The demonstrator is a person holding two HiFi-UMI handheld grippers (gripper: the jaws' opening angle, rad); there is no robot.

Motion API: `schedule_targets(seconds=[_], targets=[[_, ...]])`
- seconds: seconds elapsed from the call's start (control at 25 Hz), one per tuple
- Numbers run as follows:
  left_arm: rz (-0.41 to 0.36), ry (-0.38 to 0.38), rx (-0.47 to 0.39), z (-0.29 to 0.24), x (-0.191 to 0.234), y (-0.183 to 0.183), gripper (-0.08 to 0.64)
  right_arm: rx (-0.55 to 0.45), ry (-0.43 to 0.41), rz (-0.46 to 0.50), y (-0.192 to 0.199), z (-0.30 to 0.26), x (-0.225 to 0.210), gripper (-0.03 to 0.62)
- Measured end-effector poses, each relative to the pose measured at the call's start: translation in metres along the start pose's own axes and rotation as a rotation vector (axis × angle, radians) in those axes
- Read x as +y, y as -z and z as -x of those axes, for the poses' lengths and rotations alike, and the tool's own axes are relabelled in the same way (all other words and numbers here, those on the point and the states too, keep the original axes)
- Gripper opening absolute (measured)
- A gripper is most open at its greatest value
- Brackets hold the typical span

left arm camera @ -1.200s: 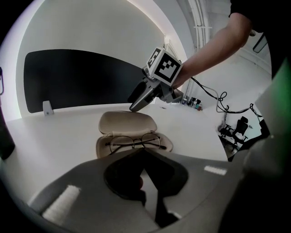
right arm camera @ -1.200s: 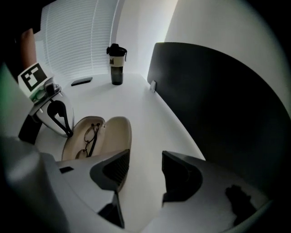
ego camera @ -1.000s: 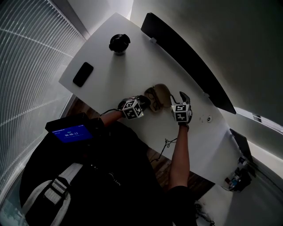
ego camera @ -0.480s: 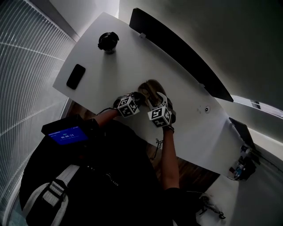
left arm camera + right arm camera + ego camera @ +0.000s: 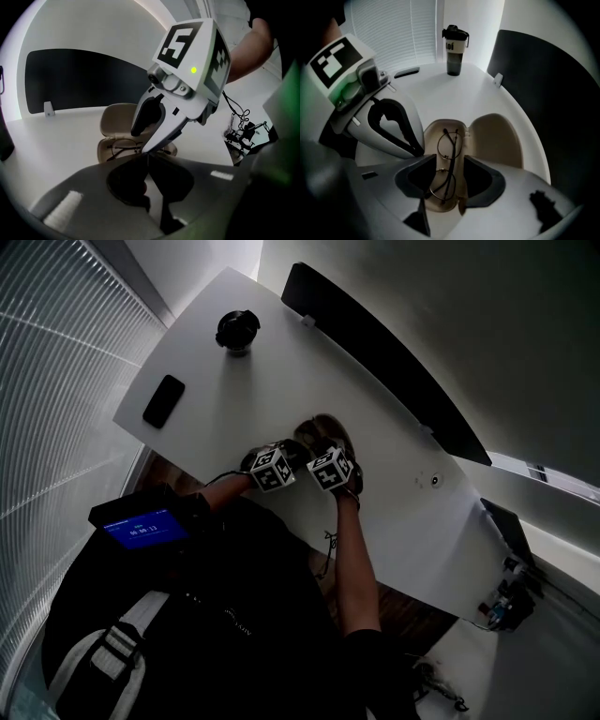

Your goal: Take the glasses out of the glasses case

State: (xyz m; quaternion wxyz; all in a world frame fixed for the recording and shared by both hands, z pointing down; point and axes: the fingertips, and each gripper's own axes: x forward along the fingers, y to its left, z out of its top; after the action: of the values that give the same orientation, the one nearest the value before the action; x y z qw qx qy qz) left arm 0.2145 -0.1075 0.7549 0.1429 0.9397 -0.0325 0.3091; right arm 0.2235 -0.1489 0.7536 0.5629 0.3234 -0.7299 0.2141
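I see the glasses case [image 5: 494,136] lying open on the white desk [image 5: 272,362] at the middle of the head view, its lid folded back towards the right of the right tool view. The glasses [image 5: 449,140] lie folded inside the lower half of the case. My right tool [image 5: 450,180] points steeply down over them with its jaws wide; they have just been closing a little. The lower lens and the bridge sit between the jaws, and the pads do not press on the frame. My left tool [image 5: 149,161] sits at the near rim of the case, at the left of the case in the right tool view. Its jaws are narrow, with only a thin slit between them; I cannot tell whether they pinch the rim. A dark bottle [image 5: 454,44] stands at the upper middle of that view, well apart from the case
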Motion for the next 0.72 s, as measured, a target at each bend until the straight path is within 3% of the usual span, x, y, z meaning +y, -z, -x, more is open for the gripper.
schedule_targets(seconds=[0.32,0.72], targets=[[0.000,-0.001,-0.009,0.000,-0.001,-0.003,0.012,0.069,0.066,0.070,0.007,-0.008,-0.007,0.106],[-0.003,-0.004,-0.005,-0.002,-0.001,0.000,0.011,0.177,0.154,0.120,0.005,-0.016,-0.007,0.103]])
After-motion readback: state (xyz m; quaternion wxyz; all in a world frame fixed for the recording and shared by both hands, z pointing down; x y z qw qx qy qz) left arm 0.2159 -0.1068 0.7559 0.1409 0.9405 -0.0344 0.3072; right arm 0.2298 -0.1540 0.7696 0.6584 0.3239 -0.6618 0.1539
